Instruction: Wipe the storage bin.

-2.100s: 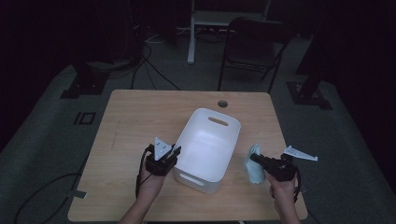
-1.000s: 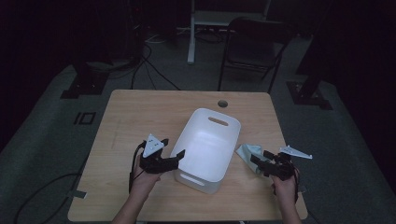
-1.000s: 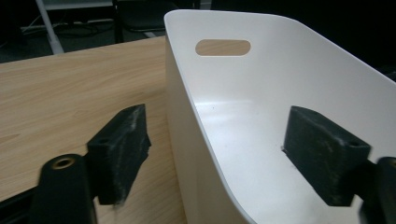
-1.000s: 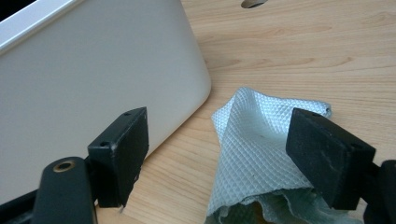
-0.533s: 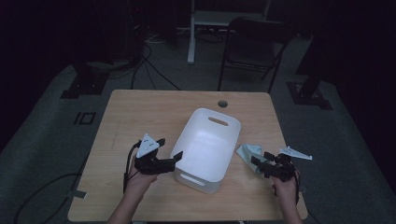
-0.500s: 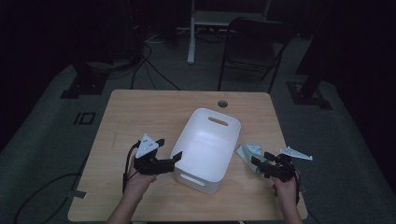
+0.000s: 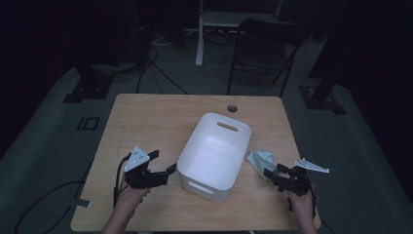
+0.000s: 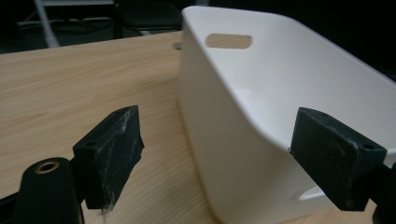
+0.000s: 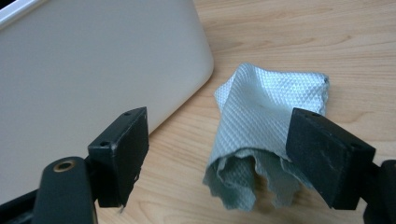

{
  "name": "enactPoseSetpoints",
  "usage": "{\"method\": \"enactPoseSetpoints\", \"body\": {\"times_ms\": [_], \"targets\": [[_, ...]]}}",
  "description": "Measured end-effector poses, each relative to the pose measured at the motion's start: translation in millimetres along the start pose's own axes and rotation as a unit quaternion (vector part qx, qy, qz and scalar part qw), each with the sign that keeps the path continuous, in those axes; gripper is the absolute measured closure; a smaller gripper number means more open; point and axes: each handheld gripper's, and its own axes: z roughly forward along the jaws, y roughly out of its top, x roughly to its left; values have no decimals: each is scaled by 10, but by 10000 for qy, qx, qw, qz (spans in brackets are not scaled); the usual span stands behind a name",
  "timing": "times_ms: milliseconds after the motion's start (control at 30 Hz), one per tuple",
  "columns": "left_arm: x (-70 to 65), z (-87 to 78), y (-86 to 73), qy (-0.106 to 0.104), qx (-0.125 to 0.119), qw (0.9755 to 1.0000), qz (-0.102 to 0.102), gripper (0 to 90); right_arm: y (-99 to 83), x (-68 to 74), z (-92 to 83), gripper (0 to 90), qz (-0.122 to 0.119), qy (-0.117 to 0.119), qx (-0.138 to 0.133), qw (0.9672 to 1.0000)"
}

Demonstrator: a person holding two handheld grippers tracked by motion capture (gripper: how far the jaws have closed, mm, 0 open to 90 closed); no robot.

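Table [image 7: 146,122]: wood-grain top, matt.
Bin [image 7: 214,156]: white plastic, smooth, slight sheen.
Towel [image 9: 271,126]: pale blue-green paper, embossed, crumpled.
Pads [image 8: 112,149]: black, matt, scuffed.

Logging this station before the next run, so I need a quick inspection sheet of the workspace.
Surface: wooden table, round hole near far edge.
Job's things: white bin mid-table, empty; pale blue-green cloth crumpled on the table at its right.
Clutter: nothing seen.
Grippers: left hand-held gripper open beside the bin; right hand-held gripper open around the cloth.
Cables: cords on the floor beyond the table.
Surroundings: dark room, black chair behind.
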Motion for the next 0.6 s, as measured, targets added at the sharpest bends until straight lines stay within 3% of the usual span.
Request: {"method": "enactPoseSetpoints", "body": {"times_ms": [333, 600], "targets": [[197, -123, -323, 357, 289, 9989, -89, 165, -136, -24, -55, 209, -73, -202, -53, 9998], [244, -114, -612, 492, 545, 9972, -157, 165, -248, -35, -78, 209, -55, -332, -28, 9994]]}}
